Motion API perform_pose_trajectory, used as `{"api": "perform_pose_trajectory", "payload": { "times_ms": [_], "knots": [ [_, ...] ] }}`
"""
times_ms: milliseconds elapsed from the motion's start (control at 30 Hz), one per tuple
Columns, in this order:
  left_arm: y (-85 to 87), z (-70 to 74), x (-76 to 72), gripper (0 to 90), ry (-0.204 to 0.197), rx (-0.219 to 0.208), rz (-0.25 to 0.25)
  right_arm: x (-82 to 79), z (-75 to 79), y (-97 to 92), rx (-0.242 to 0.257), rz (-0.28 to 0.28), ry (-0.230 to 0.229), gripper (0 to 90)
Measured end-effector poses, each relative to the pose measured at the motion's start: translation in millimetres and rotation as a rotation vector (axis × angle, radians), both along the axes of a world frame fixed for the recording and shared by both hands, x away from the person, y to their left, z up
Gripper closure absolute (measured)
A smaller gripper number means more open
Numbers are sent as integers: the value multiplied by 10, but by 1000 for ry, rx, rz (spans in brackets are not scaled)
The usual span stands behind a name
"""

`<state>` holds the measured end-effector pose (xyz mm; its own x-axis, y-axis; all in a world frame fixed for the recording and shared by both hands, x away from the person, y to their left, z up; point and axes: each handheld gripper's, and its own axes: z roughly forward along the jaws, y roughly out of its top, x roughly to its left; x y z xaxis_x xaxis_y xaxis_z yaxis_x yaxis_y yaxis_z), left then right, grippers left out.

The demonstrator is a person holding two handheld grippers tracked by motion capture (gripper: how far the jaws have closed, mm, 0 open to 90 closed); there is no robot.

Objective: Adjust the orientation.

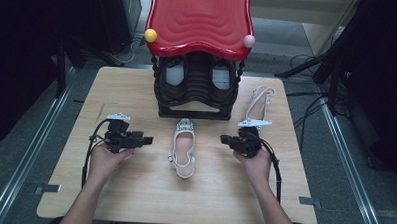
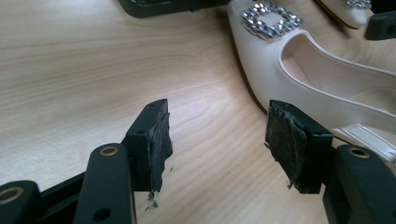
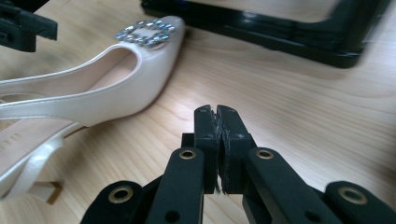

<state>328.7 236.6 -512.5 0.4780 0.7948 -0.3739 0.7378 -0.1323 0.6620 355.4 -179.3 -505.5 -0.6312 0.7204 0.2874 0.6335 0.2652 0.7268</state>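
Between our tools lies the white shoe (image 1: pixel 183 147), long axis twelve-to-six; left tool (image 1: pixel 146 139) spread empty at nine o'clock, right tool (image 1: pixel 224 139) clenched empty at three.

Item one: a white slingback shoe with a pointed toe and a rhinestone buckle (image 1: pixel 183 147) lies upright on its sole at the centre of the light wooden worktop (image 1: pixel 133 190). Toe points to twelve o'clock, heel strap to six o'clock. Buckle sits on the toe; insole is pale pink. Item two: a matching white slingback shoe (image 1: pixel 259 103) lies at two o'clock from the first, well apart, near the worktop's far right edge.
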Motion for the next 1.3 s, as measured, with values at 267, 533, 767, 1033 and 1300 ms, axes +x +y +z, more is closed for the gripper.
{"api": "perform_pose_trajectory", "payload": {
  "times_ms": [267, 533, 767, 1033, 1300],
  "knots": [
    [-11, 1, 72, 420, -17, 29, 11, -14, 47, -394, 28, -89, -11, 887],
    [-51, -16, 114, 418, -7, 35, -2, 23, 27, -790, 46, -190, 6, 887],
    [-46, -11, 112, 418, -6, 31, -2, 79, -16, -985, 40, -244, 23, 890],
    [-54, -14, 111, 417, -7, 36, -7, 173, -107, -1093, 26, -284, 46, 896],
    [-37, -17, 90, 412, -5, 37, -1, 272, -179, -1173, 2, -319, 69, 895]
  ]
}}
